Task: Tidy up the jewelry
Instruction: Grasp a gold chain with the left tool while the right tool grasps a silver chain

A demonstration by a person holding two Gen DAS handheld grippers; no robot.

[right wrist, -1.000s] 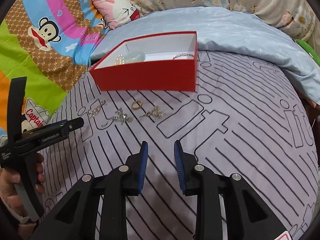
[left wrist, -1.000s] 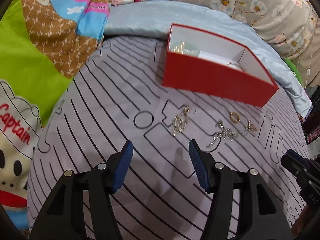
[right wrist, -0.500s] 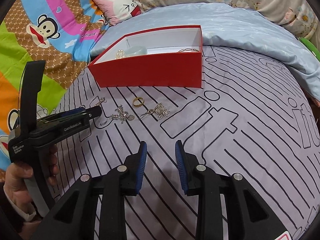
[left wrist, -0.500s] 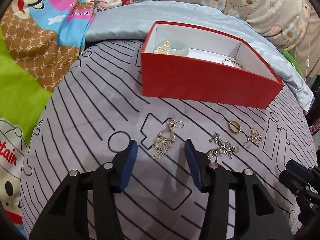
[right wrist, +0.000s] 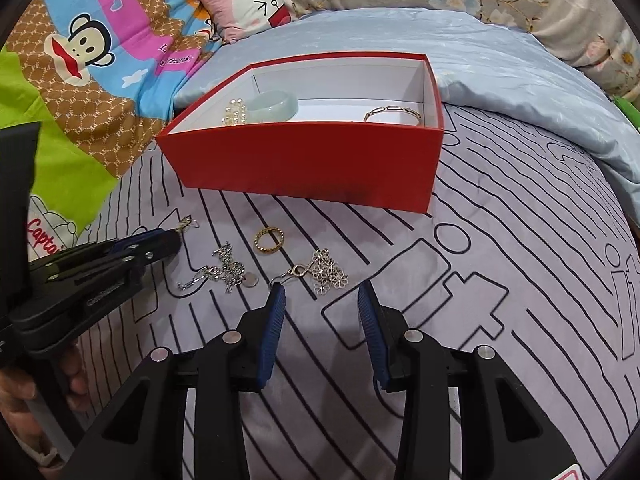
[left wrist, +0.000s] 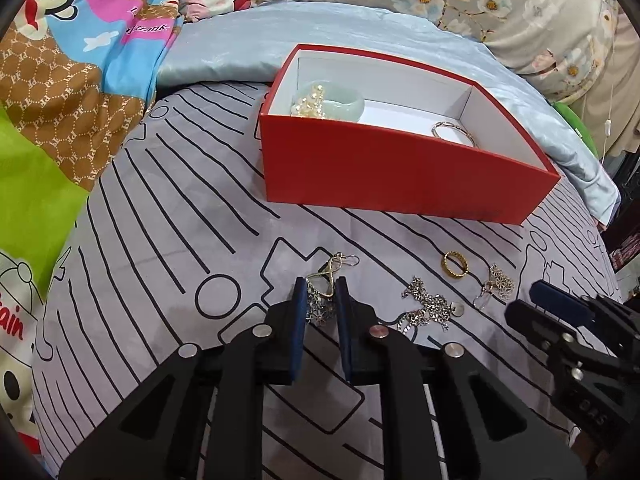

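Two views. Left wrist: left gripper has just been closing, now pinched on the dangly earring on the bed sheet; its long axis runs near-to-far, hook toward the red box straight ahead. Silvery-gold, flower links. Right wrist: right gripper, jaws just been opening, half-wide, w/ matching earring just beyond the tips, untouched.

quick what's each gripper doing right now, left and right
Left gripper: jaws have just been closing, now shut on the dangly earring.
Right gripper: jaws have just been opening, holding nothing.
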